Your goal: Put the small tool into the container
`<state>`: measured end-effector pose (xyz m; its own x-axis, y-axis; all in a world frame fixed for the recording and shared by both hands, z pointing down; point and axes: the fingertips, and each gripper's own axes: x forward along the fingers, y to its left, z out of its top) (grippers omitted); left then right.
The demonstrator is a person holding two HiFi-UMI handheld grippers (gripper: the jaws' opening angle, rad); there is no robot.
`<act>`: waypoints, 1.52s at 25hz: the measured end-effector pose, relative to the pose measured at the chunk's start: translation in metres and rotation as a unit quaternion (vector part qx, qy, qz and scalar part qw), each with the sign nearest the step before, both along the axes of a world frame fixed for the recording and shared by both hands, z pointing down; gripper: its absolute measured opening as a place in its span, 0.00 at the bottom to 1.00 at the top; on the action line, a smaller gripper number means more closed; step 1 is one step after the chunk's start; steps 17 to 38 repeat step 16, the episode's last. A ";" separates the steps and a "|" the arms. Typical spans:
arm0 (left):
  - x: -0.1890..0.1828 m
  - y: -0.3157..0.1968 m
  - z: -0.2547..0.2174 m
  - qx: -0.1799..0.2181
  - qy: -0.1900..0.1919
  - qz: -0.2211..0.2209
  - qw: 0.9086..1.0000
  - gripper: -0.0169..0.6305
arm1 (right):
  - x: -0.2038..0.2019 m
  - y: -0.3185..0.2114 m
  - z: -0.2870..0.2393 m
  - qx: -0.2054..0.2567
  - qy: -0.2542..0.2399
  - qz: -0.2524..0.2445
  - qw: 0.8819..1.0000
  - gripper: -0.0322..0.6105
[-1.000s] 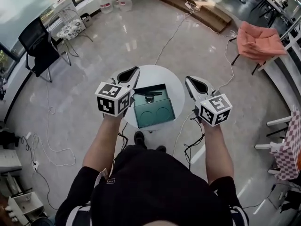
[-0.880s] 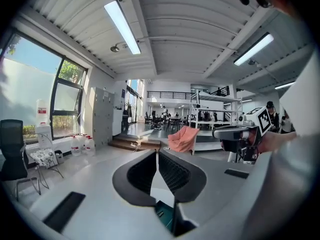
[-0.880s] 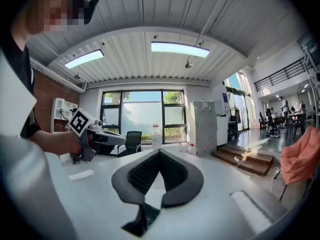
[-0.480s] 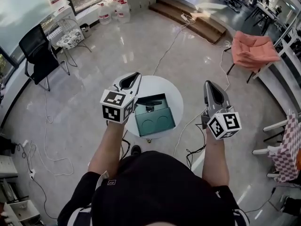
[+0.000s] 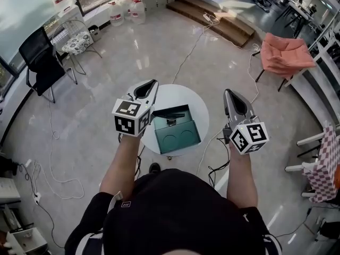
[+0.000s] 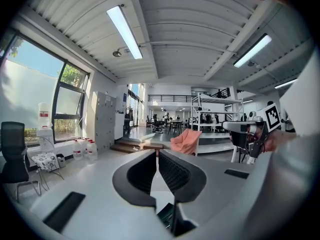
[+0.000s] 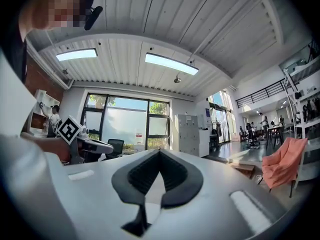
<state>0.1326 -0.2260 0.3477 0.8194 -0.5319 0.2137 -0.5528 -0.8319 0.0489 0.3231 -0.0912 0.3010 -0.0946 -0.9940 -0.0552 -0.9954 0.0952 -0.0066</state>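
A green container (image 5: 177, 131) stands open on the round white table (image 5: 195, 101), its dark lid (image 5: 170, 111) raised at the far side. A small dark tool (image 5: 171, 120) seems to lie inside by the back wall; it is too small to make out. My left gripper (image 5: 155, 82) hovers over the table's left edge, just left of the container, jaws shut and empty (image 6: 157, 153). My right gripper (image 5: 227, 91) hangs off the table's right side above the floor, also shut on nothing (image 7: 159, 152). Both point upward and level, so their views show the room, not the table.
A black chair (image 5: 42, 57) and a wire stool (image 5: 77, 39) stand at the far left, water jugs (image 5: 125, 9) behind them. An orange chair (image 5: 287, 49) sits far right, steps (image 5: 223, 17) at the back. Cables (image 5: 194, 47) trail over the glossy floor.
My right gripper swung away from the table's right edge, out to the right over the floor. The left gripper has barely shifted. Both stay shut.
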 end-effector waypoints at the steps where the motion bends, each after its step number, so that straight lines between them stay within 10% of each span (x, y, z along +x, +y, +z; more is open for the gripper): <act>1: 0.000 0.001 0.000 -0.001 0.000 0.001 1.000 0.06 | -0.001 0.000 0.001 -0.002 -0.001 -0.001 1.000 0.06; 38: -0.002 0.009 0.016 -0.016 0.000 0.002 1.000 0.06 | -0.018 -0.003 0.009 -0.013 0.003 -0.024 1.000 0.06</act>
